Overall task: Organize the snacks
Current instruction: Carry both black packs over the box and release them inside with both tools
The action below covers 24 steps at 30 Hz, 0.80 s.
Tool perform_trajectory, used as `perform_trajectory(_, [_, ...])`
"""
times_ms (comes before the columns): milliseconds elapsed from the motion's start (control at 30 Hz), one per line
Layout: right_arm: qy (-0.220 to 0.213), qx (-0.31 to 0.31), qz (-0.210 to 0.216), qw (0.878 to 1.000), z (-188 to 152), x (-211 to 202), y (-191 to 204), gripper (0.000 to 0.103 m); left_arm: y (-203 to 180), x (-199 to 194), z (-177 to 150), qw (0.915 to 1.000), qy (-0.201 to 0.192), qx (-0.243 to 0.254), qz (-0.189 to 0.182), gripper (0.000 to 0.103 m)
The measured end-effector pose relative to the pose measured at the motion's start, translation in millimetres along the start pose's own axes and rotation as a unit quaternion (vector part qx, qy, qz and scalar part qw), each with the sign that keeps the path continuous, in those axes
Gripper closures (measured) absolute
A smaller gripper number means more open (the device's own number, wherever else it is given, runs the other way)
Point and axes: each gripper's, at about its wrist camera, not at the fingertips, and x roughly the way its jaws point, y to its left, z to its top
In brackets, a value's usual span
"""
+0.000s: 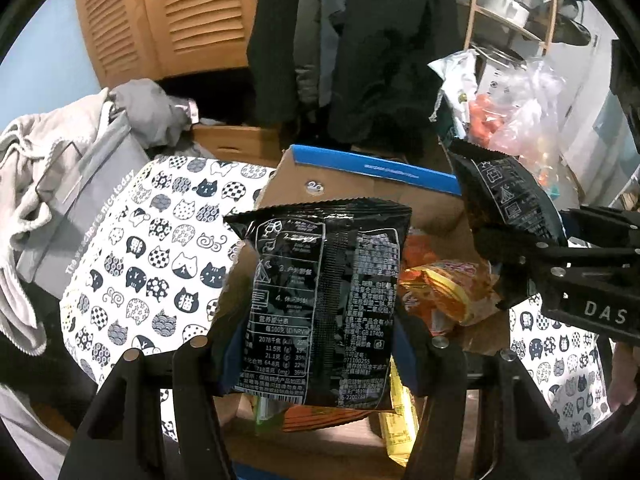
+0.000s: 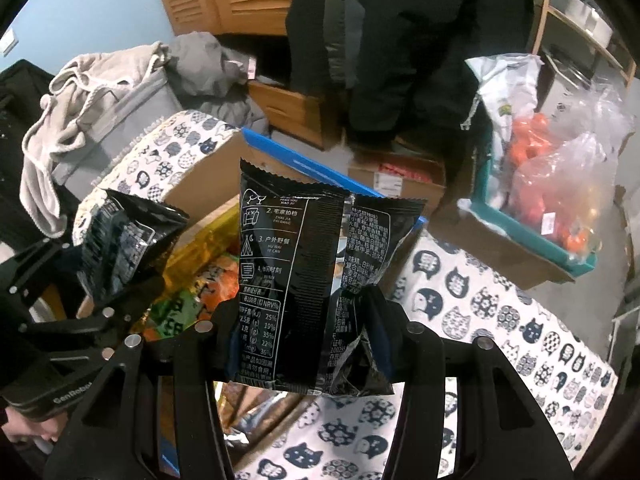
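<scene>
Left claw (image 1: 316,360) is held level over the open cardboard box (image 1: 360,196), fingers closed onto the lower part of a black snack packet (image 1: 320,304); the packet is stood upright between them, back side w/ white printed text turned to the camera. The same claw & packet are seen from the right wrist view at far left (image 2: 120,248), tilted, over the box's left part.

Right claw (image 2: 308,344) is likewise closed on a second black snack packet (image 2: 316,268), gripped low, w/ the foil crumpled & creased at the bottom right corner. It is held upright above the box's near-right edge. From the left view it is seen at right (image 1: 516,208), pinched by the black fingers.

Both packets are glossy foil, pillow-shaped, w/ serrated top seals & a ribbed vertical back seam.

Box is brown corrugated card w/ a blue strip along the far flap (image 1: 376,168). Inside it, orange & yellow crinkly wrappers (image 1: 444,292) are piled loosely. The box is set on a surface covered w/ white cloth printed w/ cat faces (image 1: 160,248). To the right, clear plastic bags w/ orange contents (image 2: 560,184) are sat in a teal-edged carton.
</scene>
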Motion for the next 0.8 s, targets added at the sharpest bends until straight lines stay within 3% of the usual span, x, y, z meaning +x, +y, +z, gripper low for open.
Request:
perform_trajectory(100, [-0.003, 0.004, 0.016, 1.0, 2, 1, 1, 0.051, 2, 0, 1, 1.0, 0.001, -0.006, 0.006, 0.04])
perform_trajectory(233, [-0.006, 0.002, 0.014, 1.0, 1, -1, 2, 0.046, 4, -2, 1, 0.9999, 0.002, -0.012, 0.004, 0.03])
perform_trajectory(400, [-0.018, 0.004, 0.011, 1.0, 0, -11, -1, 0.038, 0, -6, 1, 1.0, 0.002, -0.006, 0.006, 0.03])
perform_trajectory(800, [-0.048, 0.013, -0.007, 0.999, -13, -46, -11, 0.031, -8, -28, 0, 0.9997, -0.013, 0.012, 0.015, 0.024])
